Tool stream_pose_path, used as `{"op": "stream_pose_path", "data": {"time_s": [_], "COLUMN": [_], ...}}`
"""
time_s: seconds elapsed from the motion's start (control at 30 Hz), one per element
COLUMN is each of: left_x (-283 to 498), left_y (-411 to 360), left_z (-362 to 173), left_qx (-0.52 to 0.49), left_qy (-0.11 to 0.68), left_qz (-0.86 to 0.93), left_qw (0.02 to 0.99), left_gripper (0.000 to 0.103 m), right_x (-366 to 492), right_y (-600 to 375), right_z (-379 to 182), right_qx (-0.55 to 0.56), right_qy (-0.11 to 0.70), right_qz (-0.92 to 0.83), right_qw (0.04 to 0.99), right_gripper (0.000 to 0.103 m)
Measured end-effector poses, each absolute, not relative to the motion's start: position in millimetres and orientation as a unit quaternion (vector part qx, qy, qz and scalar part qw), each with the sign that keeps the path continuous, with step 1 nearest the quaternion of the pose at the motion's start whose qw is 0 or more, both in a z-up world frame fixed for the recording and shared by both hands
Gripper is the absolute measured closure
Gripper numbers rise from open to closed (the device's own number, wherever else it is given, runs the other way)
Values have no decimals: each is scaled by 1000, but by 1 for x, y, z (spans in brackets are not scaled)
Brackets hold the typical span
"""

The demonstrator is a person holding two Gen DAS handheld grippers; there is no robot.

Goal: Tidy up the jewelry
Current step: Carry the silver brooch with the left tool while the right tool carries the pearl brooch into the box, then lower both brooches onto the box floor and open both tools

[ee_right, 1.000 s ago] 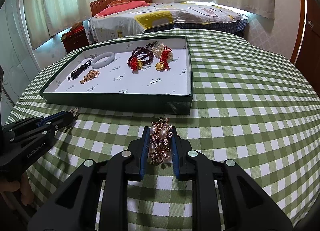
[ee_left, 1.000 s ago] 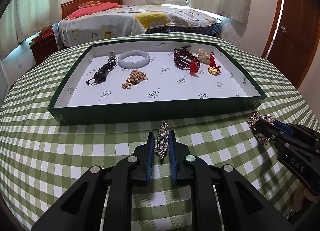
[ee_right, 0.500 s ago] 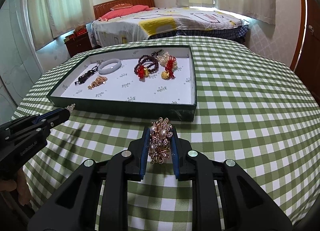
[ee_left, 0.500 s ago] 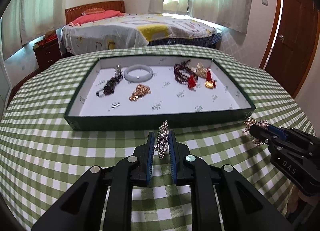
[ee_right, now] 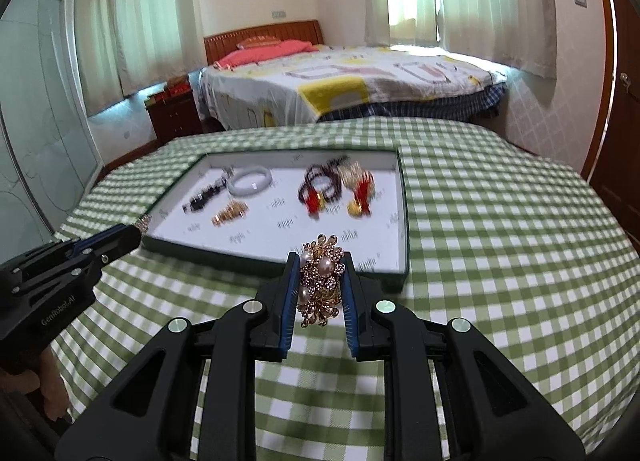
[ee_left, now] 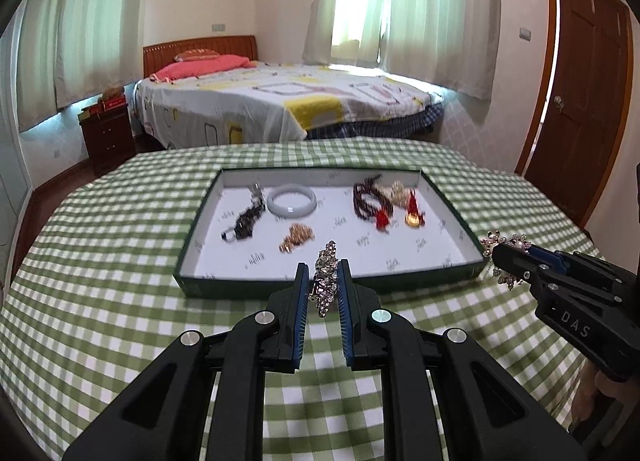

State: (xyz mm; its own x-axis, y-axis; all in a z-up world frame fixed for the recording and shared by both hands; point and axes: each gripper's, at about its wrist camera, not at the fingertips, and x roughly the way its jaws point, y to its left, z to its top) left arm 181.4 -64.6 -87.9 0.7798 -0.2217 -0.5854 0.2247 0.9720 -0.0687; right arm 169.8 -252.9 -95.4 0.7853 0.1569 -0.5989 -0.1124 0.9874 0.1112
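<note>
two hand-held grippers hung above a table covered in a green checked cloth [ee_left: 120, 261], each one carrying a piece of jewelry. the left gripper [ee_left: 323, 289] had its blue pads pressed together on a slim rhinestone brooch [ee_left: 325, 279], held upright between the fingers. the right gripper [ee_right: 320, 285] was clamped on a larger gold brooch with pearls [ee_right: 321, 281], also standing upright in the pads.

ahead of both sat a shallow green tray [ee_left: 280, 287] with a white lining, its near wall just beyond the fingertips. along the tray's far edge lay a pale bangle [ee_left: 292, 201], a dark beaded piece [ee_left: 244, 221] toward the far left corner, a small gold chain [ee_left: 296, 236] nearer the middle, and dark bead bracelets with red tassels [ee_left: 380, 205] toward the far right corner. the near half of the lining was bare.

judged from this, the step in hand was carrying both brooches over the near wall and into the tray. to do it well, each brooch should clear the wall before coming down, land on bare lining near the front edge — apart from the pieces already there and from each other — and be set low before the pads part, so neither piece drops or rolls.
</note>
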Motion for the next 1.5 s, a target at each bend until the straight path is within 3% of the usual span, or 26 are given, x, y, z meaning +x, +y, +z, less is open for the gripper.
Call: {"op": "stream_pose_path", "data": {"time_s": [0.8,1.5], "left_x": [257,296], "left_y": [-71,-72], "left_z": [-16,-134], "left_qx": [-2,5], "left_qy": [201,332], "left_qz": [-121,-100], "left_qw": [972,938], "left_gripper": [88,88], "right_x": [237,276], "right_y": [-236,-242], "right_z": [-15,-132], "right_qx": [16,40], "right_qy": [208,340], "right_qz": [90,72], "right_qw": [974,937], "right_gripper": [83,83]}}
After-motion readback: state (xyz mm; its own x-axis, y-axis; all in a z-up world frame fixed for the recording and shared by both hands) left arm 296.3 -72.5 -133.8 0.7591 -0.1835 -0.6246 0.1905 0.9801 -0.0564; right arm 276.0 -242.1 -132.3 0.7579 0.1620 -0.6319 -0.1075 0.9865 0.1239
